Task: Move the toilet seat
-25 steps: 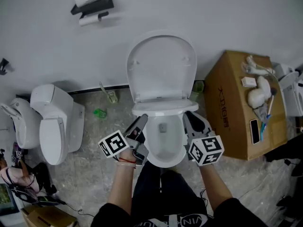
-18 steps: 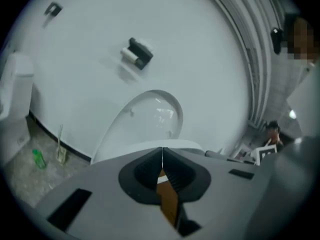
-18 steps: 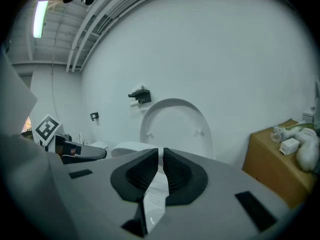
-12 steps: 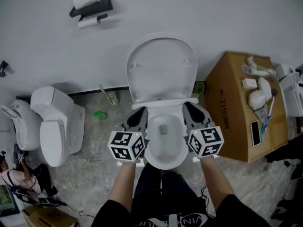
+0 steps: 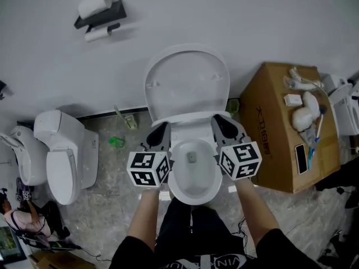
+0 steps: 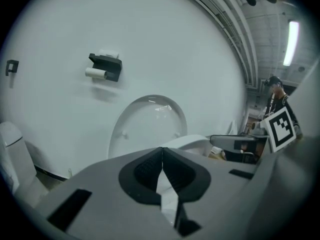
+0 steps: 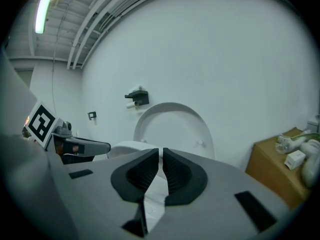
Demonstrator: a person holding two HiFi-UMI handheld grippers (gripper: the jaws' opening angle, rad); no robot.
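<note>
The white toilet (image 5: 193,192) stands against the wall with its bowl uncovered. Its seat cover (image 5: 187,83) is raised upright against the wall, and also shows in the left gripper view (image 6: 147,126) and the right gripper view (image 7: 172,129). Whether a separate seat ring lies on the rim I cannot tell. My left gripper (image 5: 160,130) is at the bowl's back left, its pads (image 6: 150,166) pressed together with nothing between them. My right gripper (image 5: 221,122) is at the bowl's back right, its pads (image 7: 175,171) closed to a thin slit and holding nothing.
A second toilet (image 5: 61,156) stands at the left. A cardboard box (image 5: 275,133) with small items on top is close to the right. A paper holder (image 5: 101,13) hangs on the wall. A green item (image 5: 116,142) lies on the floor.
Both grippers moved up the picture toward the wall, along the bowl's sides. The left gripper rolled upright and its jaws closed.
</note>
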